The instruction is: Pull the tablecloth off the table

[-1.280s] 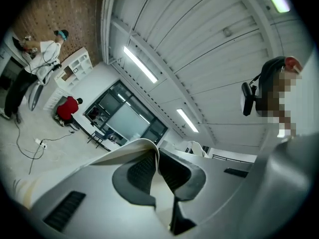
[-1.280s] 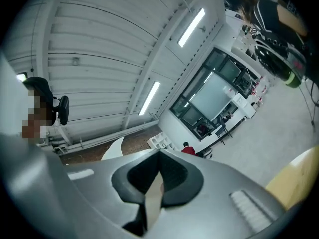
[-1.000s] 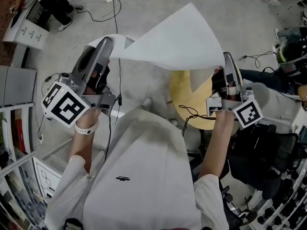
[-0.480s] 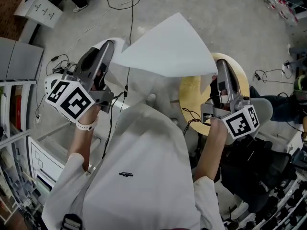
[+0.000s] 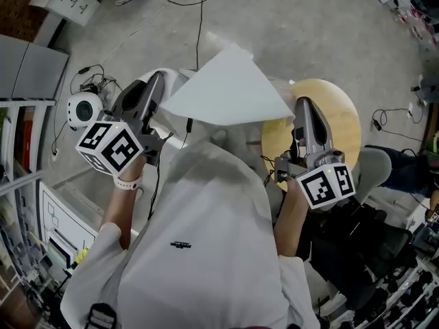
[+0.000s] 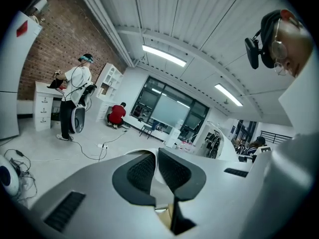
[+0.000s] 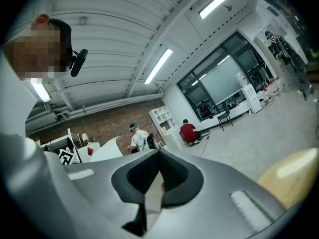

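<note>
The white tablecloth [image 5: 226, 88] hangs stretched in the air between my two grippers, in front of my chest. My left gripper [image 5: 156, 79] is shut on its left edge, and a strip of cloth [image 6: 159, 195] shows pinched between the dark pads. My right gripper [image 5: 302, 105] is shut on the right edge, with cloth [image 7: 153, 195] between its pads as well. The round yellow table [image 5: 343, 115] lies to the right, below the right gripper, and its top shows bare. Its yellow edge [image 7: 291, 176] also appears in the right gripper view.
Cables [image 5: 199, 19] trail over the grey floor ahead. A white round device [image 5: 84, 108] lies by the shelving [image 5: 20, 149] at left. A grey chair [image 5: 381, 163] and dark gear crowd the right. A standing person [image 6: 75, 96] and a crouched one in red [image 6: 117, 114] are far off.
Both grippers have drawn the cloth back toward my body and leftward. The cloth no longer overlaps the yellow table top, which now shows more fully.
</note>
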### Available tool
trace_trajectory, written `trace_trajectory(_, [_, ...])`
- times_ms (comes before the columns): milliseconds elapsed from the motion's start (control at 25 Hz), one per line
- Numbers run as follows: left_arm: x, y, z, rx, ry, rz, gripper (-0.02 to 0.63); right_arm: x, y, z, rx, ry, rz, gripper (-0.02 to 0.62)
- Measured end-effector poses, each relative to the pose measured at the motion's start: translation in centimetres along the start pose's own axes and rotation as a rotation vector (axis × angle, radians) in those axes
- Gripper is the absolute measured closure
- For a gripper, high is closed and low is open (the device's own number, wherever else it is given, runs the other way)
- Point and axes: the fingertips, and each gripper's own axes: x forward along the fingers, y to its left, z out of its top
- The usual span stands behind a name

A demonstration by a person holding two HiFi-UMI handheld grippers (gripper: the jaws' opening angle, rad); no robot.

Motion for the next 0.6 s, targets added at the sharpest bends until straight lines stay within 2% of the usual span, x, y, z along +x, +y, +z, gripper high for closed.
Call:
trace_trajectory(280, [-0.6, 2.6, -2.4, -0.032, 0.034, 0.084, 0.584, 2.4, 0.6, -2.8, -0.018, 0.084, 0.018, 0.584])
trace_trajectory(600, [-1.8, 4.0, -2.8, -0.025, 0.03, 0.115, 0.594, 3.7, 1.7, -4.9, -0.008, 0.128, 0.032, 0.583])
